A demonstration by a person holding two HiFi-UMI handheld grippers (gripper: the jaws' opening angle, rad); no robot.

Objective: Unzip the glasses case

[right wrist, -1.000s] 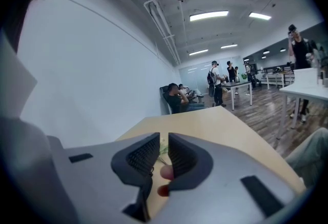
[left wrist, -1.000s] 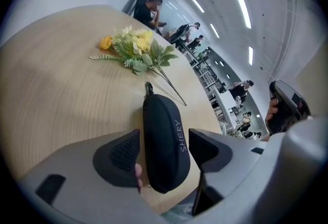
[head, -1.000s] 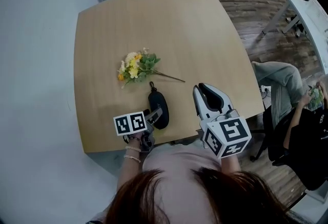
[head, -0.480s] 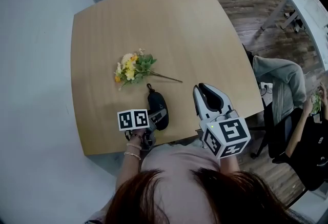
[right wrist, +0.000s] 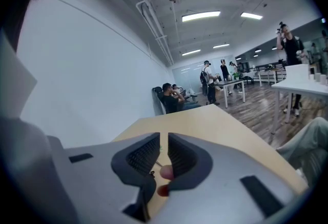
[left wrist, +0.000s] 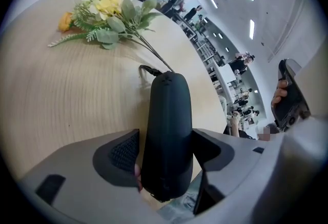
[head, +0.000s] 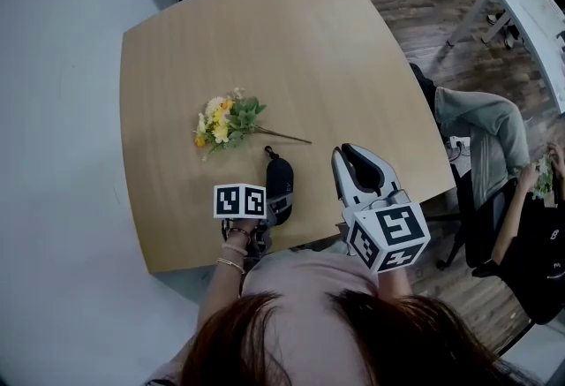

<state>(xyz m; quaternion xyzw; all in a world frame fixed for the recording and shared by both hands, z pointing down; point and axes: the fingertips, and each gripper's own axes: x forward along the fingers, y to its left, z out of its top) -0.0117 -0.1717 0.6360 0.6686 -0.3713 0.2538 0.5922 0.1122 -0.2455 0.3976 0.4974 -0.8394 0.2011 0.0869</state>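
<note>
The left gripper (left wrist: 165, 150), jaws wide apart, straddles the glasses case (left wrist: 169, 115) at six o'clock on the table (head: 353, 66) (zip seemingly still closed, all unzipping ahead); the right gripper (right wrist: 164, 152), jaws nearly together and empty, hovers at its three o'clock.

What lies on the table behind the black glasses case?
A flower bunch, its stem lying beyond the glasses case, apart. In the left gripper view the case hides the stem's tip.

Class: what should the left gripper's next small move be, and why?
Probably close the left gripper on the glasses case: the case lies on the table between its wide-open jaws, not yet gripped, and needs steadying before the right gripper unzips it.
</note>
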